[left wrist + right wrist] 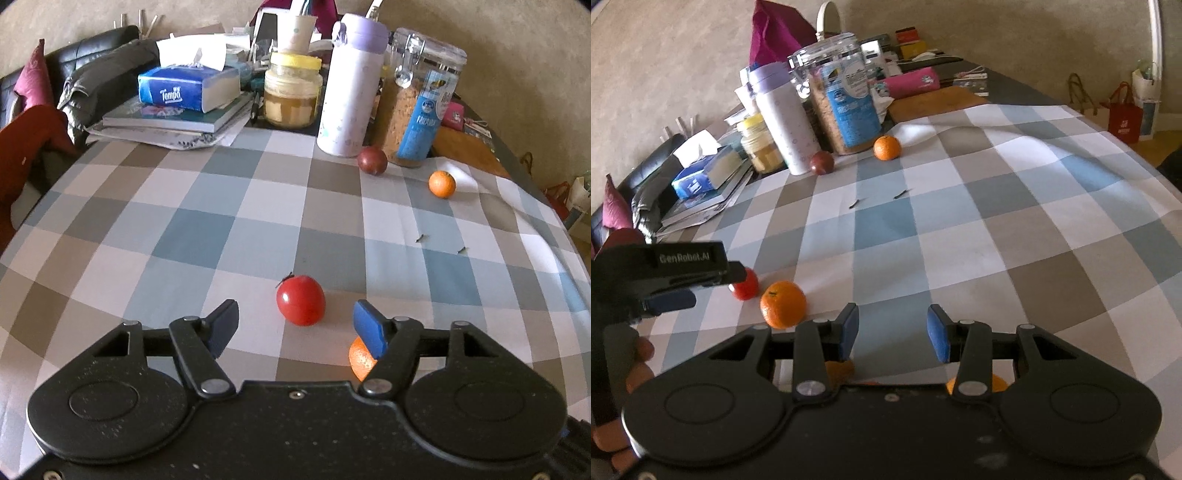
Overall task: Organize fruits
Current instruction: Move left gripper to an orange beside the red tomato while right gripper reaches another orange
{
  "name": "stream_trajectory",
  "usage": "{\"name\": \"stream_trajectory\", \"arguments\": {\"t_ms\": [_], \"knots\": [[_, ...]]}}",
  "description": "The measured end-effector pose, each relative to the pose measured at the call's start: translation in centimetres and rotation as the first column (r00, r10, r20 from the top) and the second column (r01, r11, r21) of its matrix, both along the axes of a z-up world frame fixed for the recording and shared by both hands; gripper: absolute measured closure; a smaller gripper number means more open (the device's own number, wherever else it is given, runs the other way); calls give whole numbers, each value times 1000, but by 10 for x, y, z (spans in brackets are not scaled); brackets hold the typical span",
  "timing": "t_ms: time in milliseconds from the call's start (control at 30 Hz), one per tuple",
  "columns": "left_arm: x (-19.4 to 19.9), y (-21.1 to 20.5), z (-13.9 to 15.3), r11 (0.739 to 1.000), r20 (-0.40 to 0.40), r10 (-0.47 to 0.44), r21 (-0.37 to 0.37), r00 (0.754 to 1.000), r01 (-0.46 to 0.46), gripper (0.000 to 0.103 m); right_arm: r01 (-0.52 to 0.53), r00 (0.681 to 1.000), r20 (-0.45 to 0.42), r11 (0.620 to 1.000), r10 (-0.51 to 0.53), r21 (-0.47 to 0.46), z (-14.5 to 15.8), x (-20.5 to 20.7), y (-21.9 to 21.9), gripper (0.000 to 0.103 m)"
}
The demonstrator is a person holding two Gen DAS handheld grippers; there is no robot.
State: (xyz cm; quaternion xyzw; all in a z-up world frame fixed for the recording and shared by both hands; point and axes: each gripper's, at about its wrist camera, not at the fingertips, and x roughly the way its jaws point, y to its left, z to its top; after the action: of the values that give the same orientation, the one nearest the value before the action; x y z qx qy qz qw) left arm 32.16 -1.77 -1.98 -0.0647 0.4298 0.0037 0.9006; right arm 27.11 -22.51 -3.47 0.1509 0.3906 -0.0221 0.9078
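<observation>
A red tomato (301,300) lies on the checked tablecloth (221,221) just ahead of my open left gripper (295,326), apart from both fingers. An orange (360,360) sits under the left gripper's right finger; it shows in the right wrist view (783,304) beside the tomato (746,286). A dark red fruit (372,160) and a second orange (441,184) lie at the far side, also in the right wrist view (822,162) (887,147). My right gripper (892,330) is open and empty. More orange fruit (995,384) is partly hidden beneath it.
A white bottle (351,88), a clear cereal jar (417,103), a yellow-lidded jar (293,92) and a tissue box (188,86) on books crowd the table's far edge. Two small dark stems (439,243) lie on the cloth. The left gripper body (665,273) shows at the left.
</observation>
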Motion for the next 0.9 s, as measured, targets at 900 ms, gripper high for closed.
{"name": "stream_trajectory", "arguments": {"t_ms": [900], "knots": [[-28, -24, 2, 985, 80, -166, -39, 983, 169, 32, 258, 962, 91, 966, -257, -9, 9, -16, -45, 58]]}}
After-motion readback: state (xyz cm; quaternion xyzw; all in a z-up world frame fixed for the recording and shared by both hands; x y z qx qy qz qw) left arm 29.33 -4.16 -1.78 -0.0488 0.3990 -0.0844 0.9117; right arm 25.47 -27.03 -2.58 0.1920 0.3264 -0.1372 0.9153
